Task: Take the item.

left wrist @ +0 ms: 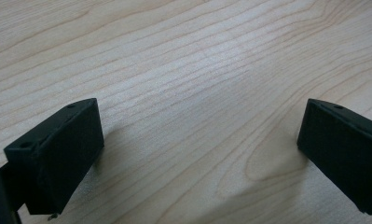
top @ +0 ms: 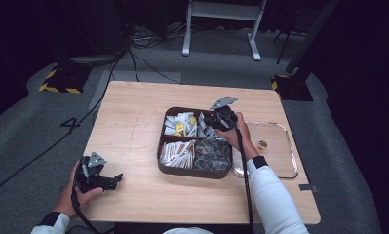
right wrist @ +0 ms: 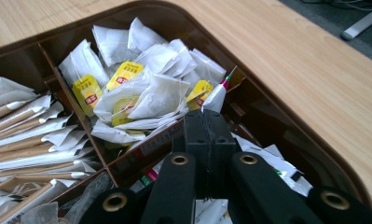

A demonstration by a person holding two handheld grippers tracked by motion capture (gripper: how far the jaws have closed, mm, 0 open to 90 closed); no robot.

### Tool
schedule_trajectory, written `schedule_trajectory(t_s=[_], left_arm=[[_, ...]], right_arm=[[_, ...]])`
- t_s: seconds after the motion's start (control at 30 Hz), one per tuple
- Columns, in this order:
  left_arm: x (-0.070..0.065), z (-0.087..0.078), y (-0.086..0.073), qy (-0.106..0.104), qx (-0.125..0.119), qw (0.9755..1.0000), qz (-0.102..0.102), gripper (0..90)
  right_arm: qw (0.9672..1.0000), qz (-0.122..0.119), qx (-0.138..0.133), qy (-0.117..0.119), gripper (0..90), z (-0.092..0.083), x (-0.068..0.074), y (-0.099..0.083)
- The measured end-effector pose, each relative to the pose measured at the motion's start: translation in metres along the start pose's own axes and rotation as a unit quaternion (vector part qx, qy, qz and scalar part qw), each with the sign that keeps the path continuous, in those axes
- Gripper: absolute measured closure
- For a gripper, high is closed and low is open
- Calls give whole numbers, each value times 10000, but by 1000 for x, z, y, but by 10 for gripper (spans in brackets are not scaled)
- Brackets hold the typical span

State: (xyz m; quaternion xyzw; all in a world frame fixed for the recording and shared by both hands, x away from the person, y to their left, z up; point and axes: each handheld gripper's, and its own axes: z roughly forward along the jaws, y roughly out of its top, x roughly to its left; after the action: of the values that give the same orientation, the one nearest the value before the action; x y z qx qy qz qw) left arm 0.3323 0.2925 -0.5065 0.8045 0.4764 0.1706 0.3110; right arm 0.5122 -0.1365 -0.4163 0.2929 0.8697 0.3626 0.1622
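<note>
The wooden table [top: 133, 146] took up most of the high view, pale grain running across it. On it, right of centre, sat the brown divided tray [top: 160, 146], four compartments packed with sachets. Beside the tray's right edge lay a clear glass dish [top: 292, 151] with a small gold cap [top: 262, 144] inside it.

Down to the tray's contents: in the right gripper view the far compartment was heaped with tea bags [right wrist: 146, 93], white paper with yellow tags. To their left lay long paper sticks [right wrist: 25, 140], brown and white, stacked side by side.

And there was the right gripper [top: 220, 118], over the tray's back right compartment, the person's right hand [top: 236, 134] wrapped round it. Its jaws were pressed tight together, pinching one small white sachet [right wrist: 215, 97] with a red and green tip, which stuck up from between them, just above the compartment's other packets.

The left gripper [top: 116, 179] sat well apart, near the table's front left corner, in the left hand [top: 77, 192]. Its jaws stood spread wide over bare wood, nothing between them.
</note>
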Motion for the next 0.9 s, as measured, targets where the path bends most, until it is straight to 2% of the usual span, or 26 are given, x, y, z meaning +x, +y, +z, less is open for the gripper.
schedule_trajectory(t_s=[0.17, 0.63, 0.9], left_arm=[[0, 0, 0, -1, -2, 10000, 3, 5], [0, 0, 0, -10, 14, 10000, 6, 5], [0, 0, 0, 0, -3, 10000, 5, 5]], right_arm=[[9999, -52, -128, -7, 900, -11, -1, 0], [9989, -11, -472, 45, 900, -33, -1, 1], [9978, -23, -652, 110, 900, -49, 2, -5]])
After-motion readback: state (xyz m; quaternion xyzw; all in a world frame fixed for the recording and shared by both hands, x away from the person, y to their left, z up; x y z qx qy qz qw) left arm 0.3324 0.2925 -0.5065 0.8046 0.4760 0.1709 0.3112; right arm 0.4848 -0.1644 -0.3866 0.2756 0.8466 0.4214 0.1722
